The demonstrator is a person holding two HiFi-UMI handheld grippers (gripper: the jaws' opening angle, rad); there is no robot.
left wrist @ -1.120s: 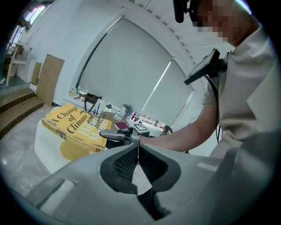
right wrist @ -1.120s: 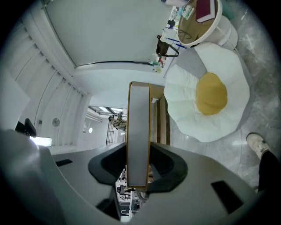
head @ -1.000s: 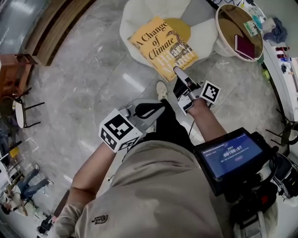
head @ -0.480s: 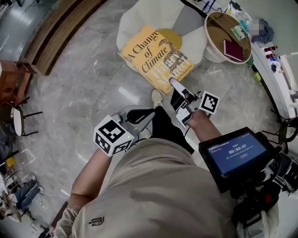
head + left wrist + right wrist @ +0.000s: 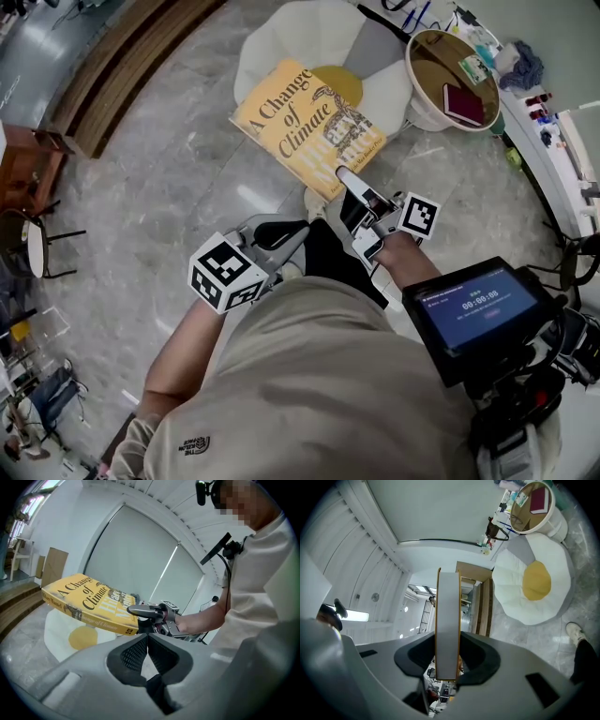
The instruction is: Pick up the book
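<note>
Pinched only at its near edge by the right gripper [image 5: 349,180], the yellow hardcover book [image 5: 305,122] hangs at twelve o'clock above the white egg-shaped cushion [image 5: 281,37], and may pivot and slip out, since the left gripper [image 5: 286,232], jaws pressed together and empty, gives no support.

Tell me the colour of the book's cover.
Yellow book, dark lettering; clearest in the head view.

Glossy grey marble floor [image 5: 159,197]; white egg-shaped cushion [image 5: 281,37]; round side table [image 5: 439,70]; wooden steps [image 5: 122,70] beyond.
</note>
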